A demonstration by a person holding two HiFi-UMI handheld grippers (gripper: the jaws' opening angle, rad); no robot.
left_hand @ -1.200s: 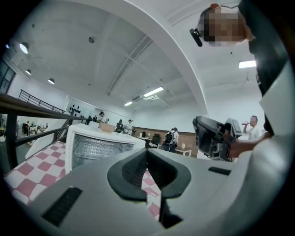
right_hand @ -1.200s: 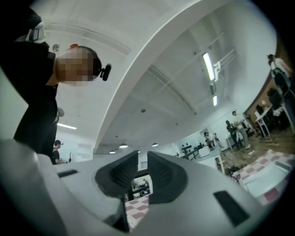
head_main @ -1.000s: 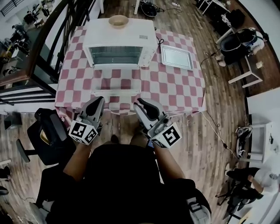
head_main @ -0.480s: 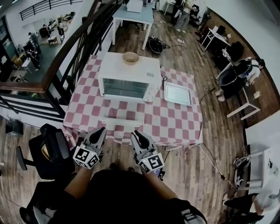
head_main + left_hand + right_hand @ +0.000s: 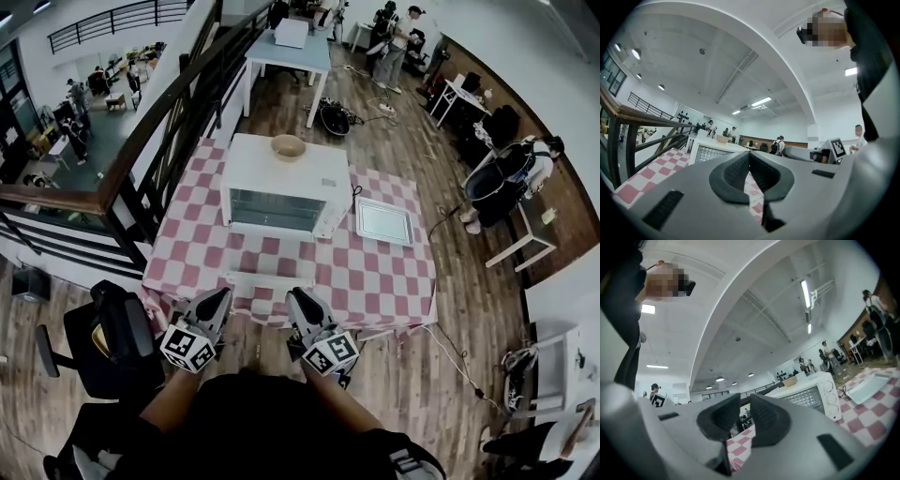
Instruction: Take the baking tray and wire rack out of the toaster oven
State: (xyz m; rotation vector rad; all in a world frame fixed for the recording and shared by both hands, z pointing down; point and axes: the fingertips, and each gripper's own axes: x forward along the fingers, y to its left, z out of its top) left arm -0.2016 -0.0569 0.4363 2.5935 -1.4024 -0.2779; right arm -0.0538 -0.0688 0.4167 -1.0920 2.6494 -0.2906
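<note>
The white toaster oven [image 5: 286, 192] stands at the back of a red-and-white checked table [image 5: 394, 281], its glass front towards me. A flat metal baking tray [image 5: 383, 221] lies on the cloth to the oven's right. A pale flat rack-like piece [image 5: 267, 279] lies near the table's front edge. My left gripper [image 5: 216, 302] and right gripper [image 5: 296, 300] hover side by side just short of that edge, touching nothing. In the left gripper view the left gripper [image 5: 749, 154] has its pads meeting at the tips. In the right gripper view the right gripper [image 5: 745, 399] shows a narrow empty gap.
A tan bowl [image 5: 289, 146] sits on top of the oven. A black office chair [image 5: 117, 337] stands at the table's near left corner. A dark railing [image 5: 159, 122] runs along the left side. Cables lie on the wood floor [image 5: 450, 347] to the right.
Both grippers have drawn back from over the table's front edge towards my body. The right one has sunk and rolled. The head view now takes in more of the room.
</note>
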